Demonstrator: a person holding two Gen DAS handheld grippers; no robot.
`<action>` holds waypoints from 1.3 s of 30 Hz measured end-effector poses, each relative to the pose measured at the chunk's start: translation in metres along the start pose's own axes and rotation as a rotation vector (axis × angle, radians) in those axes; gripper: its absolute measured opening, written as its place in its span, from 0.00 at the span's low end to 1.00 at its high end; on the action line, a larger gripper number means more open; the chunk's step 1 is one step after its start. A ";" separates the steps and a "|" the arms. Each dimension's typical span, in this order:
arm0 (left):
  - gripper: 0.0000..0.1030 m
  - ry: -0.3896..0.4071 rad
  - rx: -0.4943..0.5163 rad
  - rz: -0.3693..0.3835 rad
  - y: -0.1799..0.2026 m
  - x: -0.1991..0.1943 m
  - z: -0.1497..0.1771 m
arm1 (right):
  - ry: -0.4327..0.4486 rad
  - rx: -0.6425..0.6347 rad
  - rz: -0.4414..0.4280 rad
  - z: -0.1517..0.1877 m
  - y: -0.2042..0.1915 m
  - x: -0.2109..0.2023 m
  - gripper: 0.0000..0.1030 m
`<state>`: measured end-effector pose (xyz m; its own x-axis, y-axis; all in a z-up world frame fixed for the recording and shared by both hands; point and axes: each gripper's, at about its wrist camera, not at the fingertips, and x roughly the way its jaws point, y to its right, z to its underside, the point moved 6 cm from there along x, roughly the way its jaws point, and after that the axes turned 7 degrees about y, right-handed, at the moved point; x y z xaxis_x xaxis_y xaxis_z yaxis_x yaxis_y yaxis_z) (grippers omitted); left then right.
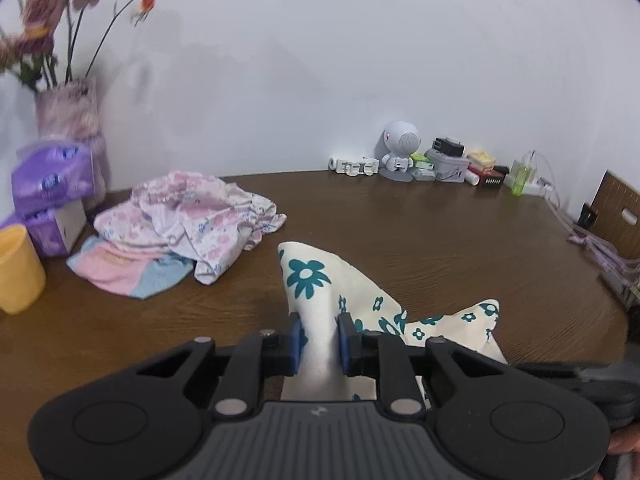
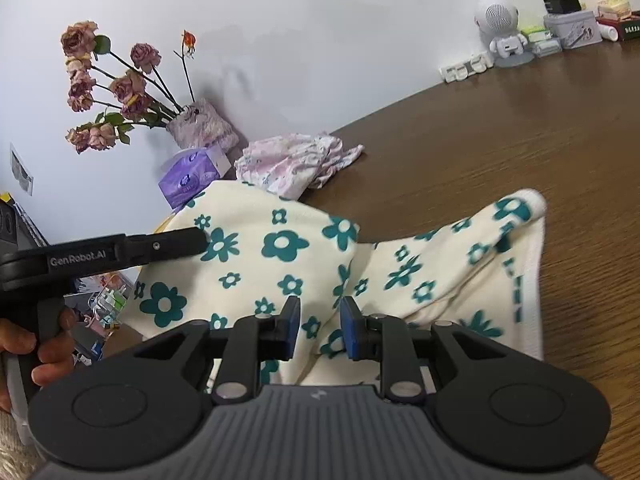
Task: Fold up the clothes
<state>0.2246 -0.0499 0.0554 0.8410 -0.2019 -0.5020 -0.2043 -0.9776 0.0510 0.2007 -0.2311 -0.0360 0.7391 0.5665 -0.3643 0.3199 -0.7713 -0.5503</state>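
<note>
**Cream cloth with teal flowers, held above brown wooden table**

The cream teal-flowered cloth [image 2: 280, 248] was gripped by the left gripper [image 1: 319, 338] and the right gripper [image 2: 320, 328], blue pads narrowly parted around fabric. Its lower part was hidden behind both tools. A heap of pink floral garments [image 1: 192, 220] lay well apart. The table [image 1: 460, 248] was bare toward the right edge.

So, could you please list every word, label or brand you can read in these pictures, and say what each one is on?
"GenRobot.AI": on the side of the left gripper, seen in the right wrist view.
Purple tissue packs: printed logo, too blurred to read.
Dark red box at the back of the table: light lettering, too small to read.
Grey tin: markings, unreadable.
Nothing else legible.
</note>
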 end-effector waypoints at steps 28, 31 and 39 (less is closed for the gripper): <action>0.16 0.073 0.396 -0.052 0.190 0.016 0.000 | 0.101 0.059 0.025 -0.021 0.090 -0.070 0.22; 0.16 0.060 0.394 -0.032 0.204 0.024 0.007 | 0.105 0.095 0.033 -0.021 0.103 -0.077 0.22; 0.17 0.012 0.394 0.020 0.227 0.040 0.027 | 0.184 0.168 0.070 -0.027 0.127 -0.095 0.22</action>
<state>0.1985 -0.2781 0.0229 0.8402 -0.2234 -0.4941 -0.3953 -0.8761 -0.2760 0.1864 -0.3905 -0.0510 0.8565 0.4390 -0.2714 0.1726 -0.7391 -0.6511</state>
